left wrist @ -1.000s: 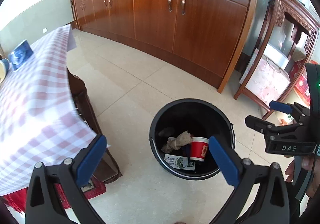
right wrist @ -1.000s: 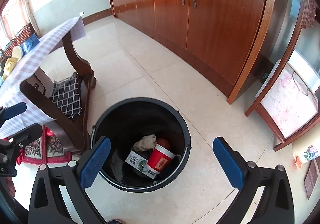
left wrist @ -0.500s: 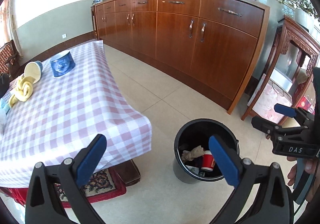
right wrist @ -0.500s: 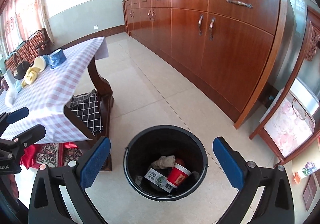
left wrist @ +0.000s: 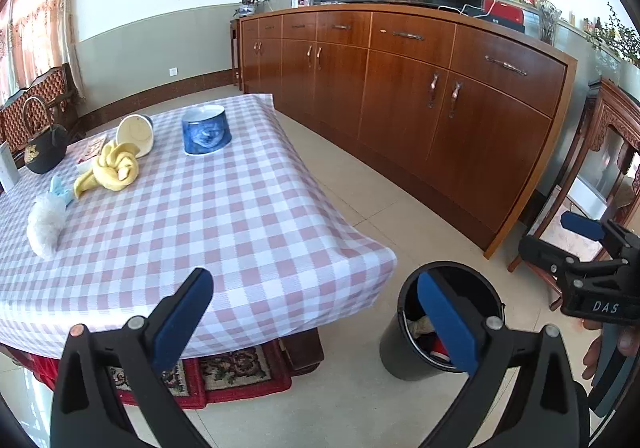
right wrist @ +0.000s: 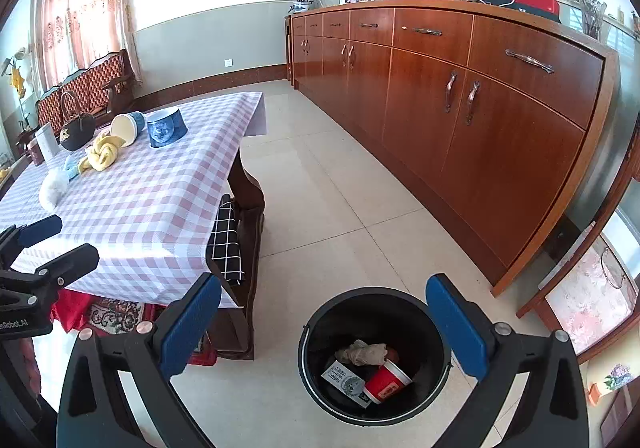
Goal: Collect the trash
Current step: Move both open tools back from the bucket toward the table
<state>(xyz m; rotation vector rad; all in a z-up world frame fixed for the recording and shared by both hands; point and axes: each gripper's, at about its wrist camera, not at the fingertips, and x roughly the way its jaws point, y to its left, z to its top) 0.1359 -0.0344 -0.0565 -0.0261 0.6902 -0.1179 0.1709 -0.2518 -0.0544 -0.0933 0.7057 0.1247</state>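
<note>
We have lifted both empty, wide-open grippers, left gripper (left wrist: 316, 312) and right gripper (right wrist: 324, 322), away from the round black plastic bin (right wrist: 320, 388); the checked-cloth table (left wrist: 224, 215) now fills our view, so we judge another pickup comes next.

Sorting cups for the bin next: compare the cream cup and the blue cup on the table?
The cream cup lies on its side, its open mouth facing the camera; the blue cup stands mouth-down. The cream cup is plain inside; the blue cup carries a printed pattern. The cream cup lies against a yellow cloth; the blue cup stands apart. Both sit on the checked tablecloth.
</note>
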